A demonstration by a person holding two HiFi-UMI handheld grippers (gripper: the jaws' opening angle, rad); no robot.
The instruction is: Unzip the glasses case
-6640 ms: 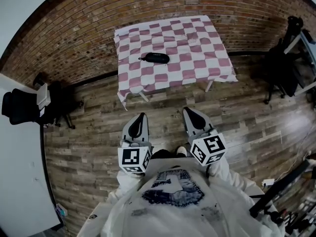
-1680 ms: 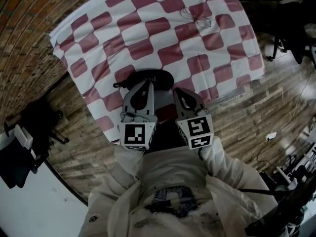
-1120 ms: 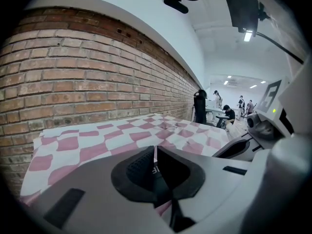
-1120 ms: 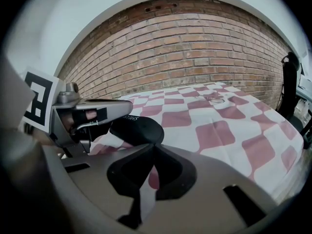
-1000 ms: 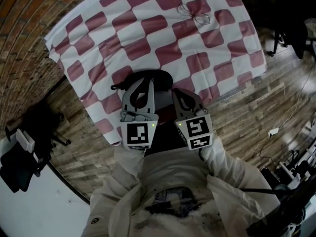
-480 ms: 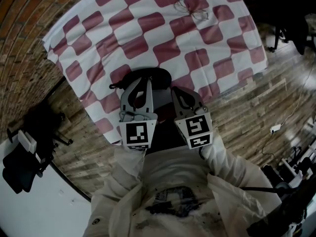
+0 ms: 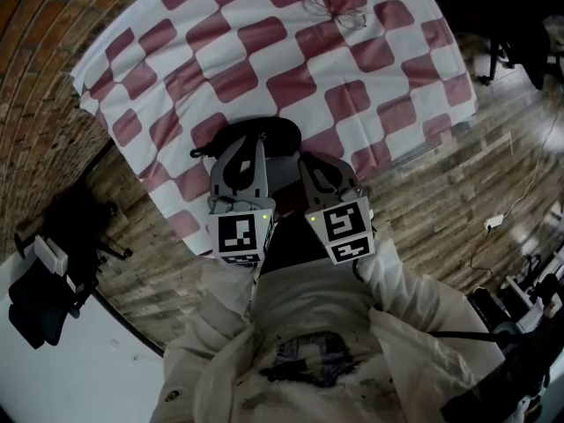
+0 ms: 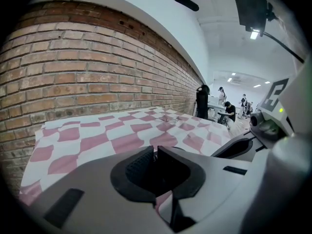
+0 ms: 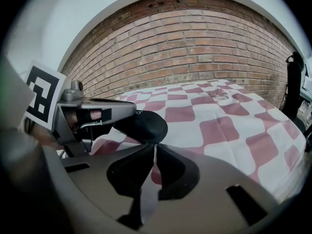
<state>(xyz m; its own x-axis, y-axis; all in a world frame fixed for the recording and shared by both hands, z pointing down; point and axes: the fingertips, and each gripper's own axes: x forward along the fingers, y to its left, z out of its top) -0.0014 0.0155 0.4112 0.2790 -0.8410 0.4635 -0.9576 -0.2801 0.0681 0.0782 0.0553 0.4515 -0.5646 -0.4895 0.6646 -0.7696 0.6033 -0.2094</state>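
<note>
Both tools are low over the near edge of the checked tablecloth (image 7: 291, 55).

- Left gripper (image 7: 253, 141): jaws together with only a hairline slit between the tips, nothing between them. This is plain in its own view (image 8: 155, 152).
- Right gripper (image 7: 308, 159): jaws fully together and empty, tips meeting over cloth (image 9: 153, 151).

The glasses case (image 7: 275, 129) is black and oval and lies flat on the cloth, directly ahead of and partly under the left gripper's tips. It is just ahead and to the left of the right gripper's tips. In the right gripper view the case (image 9: 145, 126) sits beyond that tool's jaws with the left gripper's nose reaching over it. Whether the nose touches the case I cannot tell.

A small dark loop or tab (image 7: 201, 152) sticks out at the case's end, left of the left gripper. A thin wire-like item (image 7: 335, 11), possibly spectacles, lies well beyond both tools.

Progress: approach only. The case looks shut, neither tool grips the case or the zip pull, and the zip line itself is too small to read. Still to do — steady the case, catch the pull, run it round.
</note>
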